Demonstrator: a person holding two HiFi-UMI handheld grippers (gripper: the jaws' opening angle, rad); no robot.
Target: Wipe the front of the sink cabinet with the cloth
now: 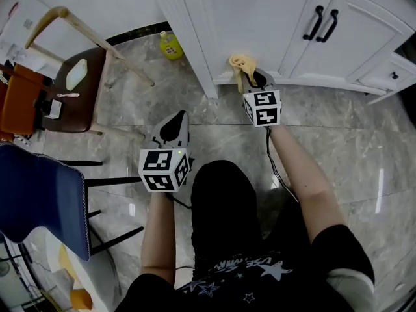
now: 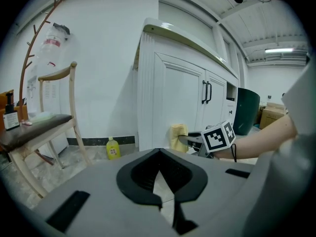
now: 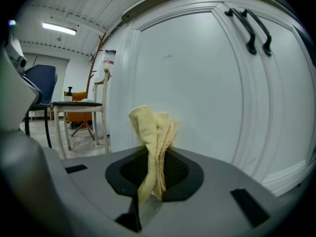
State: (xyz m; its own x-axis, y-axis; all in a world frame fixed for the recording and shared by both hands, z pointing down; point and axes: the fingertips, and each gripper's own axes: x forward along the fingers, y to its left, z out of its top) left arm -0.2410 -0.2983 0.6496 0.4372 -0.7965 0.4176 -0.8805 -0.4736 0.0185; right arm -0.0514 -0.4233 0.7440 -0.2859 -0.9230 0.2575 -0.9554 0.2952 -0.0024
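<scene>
On a grey marble floor (image 1: 195, 112), a white sink cabinet (image 1: 260, 25) fills the frame. The right gripper (image 1: 252, 78) is clamped on a yellow cloth (image 1: 242, 64) — its bunched end pressed against the lower door panel. The left gripper (image 1: 181, 119) hangs well back over the floor, jaws together, holding nothing — a yellow bottle (image 1: 171, 46) stands by the cabinet's corner.
</scene>
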